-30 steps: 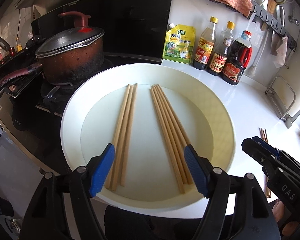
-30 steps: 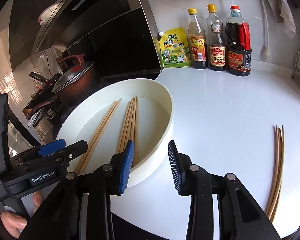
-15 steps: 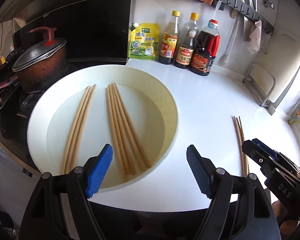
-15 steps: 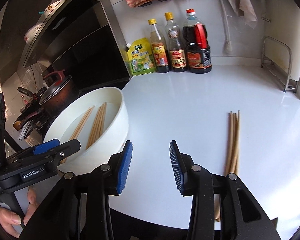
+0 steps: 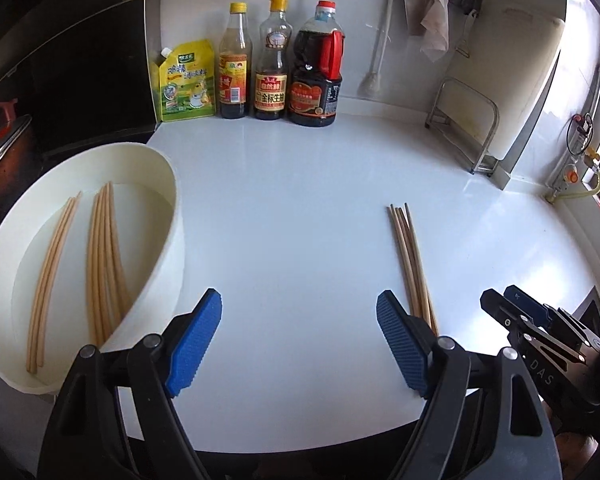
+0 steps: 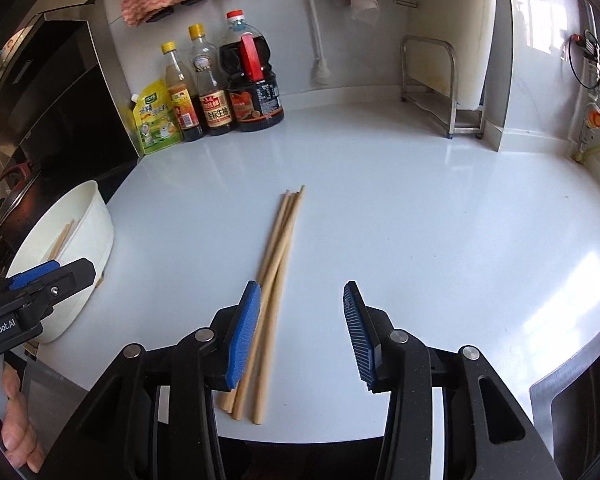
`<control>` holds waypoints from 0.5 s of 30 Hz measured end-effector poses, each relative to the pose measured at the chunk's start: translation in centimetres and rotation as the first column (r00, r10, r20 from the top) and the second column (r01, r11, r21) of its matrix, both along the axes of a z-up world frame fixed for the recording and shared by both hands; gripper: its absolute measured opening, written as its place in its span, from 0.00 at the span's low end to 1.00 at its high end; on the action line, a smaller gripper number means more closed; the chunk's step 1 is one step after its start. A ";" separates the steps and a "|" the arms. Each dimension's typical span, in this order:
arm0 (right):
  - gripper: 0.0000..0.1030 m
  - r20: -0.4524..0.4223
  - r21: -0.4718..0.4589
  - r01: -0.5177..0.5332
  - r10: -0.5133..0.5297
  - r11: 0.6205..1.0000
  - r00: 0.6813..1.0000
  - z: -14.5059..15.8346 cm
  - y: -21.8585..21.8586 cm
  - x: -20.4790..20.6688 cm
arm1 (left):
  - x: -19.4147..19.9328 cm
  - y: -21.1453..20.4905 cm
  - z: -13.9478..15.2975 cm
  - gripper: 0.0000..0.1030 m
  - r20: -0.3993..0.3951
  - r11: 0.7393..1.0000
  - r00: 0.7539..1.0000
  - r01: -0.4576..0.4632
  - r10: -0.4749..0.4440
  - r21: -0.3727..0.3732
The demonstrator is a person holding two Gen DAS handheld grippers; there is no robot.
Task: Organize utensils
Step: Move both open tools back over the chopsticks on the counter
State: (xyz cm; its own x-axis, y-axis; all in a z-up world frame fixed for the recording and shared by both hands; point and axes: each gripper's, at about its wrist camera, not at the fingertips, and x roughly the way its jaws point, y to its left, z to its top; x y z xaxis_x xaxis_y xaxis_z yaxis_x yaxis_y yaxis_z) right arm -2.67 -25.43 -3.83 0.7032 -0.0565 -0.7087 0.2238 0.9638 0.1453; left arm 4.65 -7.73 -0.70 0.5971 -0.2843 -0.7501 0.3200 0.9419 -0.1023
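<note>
White counter (image 5: pixel 300 220) holds loose chopsticks (image 6: pixel 276 264) beneath the spread right tool (image 6: pixel 302 316); left tool (image 5: pixel 300 340) spread too.

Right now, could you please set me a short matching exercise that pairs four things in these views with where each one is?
Things:
1. loose chopsticks
2. white basin
3. sauce bottles
4. right gripper

Places:
A. at the counter's left edge, beside the stove, with chopsticks inside
B. lined up against the back wall
C. flat on the bare white counter
D. open above the near ends of the loose chopsticks, its left pad over them

Pairs: 1-C, 2-A, 3-B, 4-D
</note>
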 end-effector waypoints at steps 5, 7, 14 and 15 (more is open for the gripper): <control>0.40 -0.053 -0.025 -0.005 0.004 1.000 0.999 -2.0 -0.1 1.3 | 0.8 -1.2 -2.3 0.76 -0.059 1.000 0.998 0.008 -0.006 0.022; 0.40 -0.069 -0.017 -0.023 0.021 1.000 0.997 -2.6 0.1 1.9 | 1.1 -1.3 -2.8 0.76 -0.072 1.000 0.997 0.002 -0.001 0.025; 0.40 -0.106 -0.047 -0.050 0.045 0.998 0.993 -3.8 1.0 3.3 | 1.9 -1.7 -3.9 0.76 -0.100 0.999 0.995 -0.001 0.005 0.038; 0.40 -0.112 -0.052 -0.049 0.043 0.997 0.993 -3.9 1.1 3.4 | 1.9 -1.7 -4.0 0.76 -0.104 0.999 0.995 -0.001 0.005 0.039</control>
State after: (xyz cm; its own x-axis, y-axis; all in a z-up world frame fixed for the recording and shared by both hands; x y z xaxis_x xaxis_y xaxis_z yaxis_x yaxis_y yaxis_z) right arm 0.78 -24.36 -7.72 0.6238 -0.0665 -0.7788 0.1903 0.9793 0.0688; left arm 6.59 -9.45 -4.72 0.5164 -0.2520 -0.8184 0.3064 0.9468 -0.0982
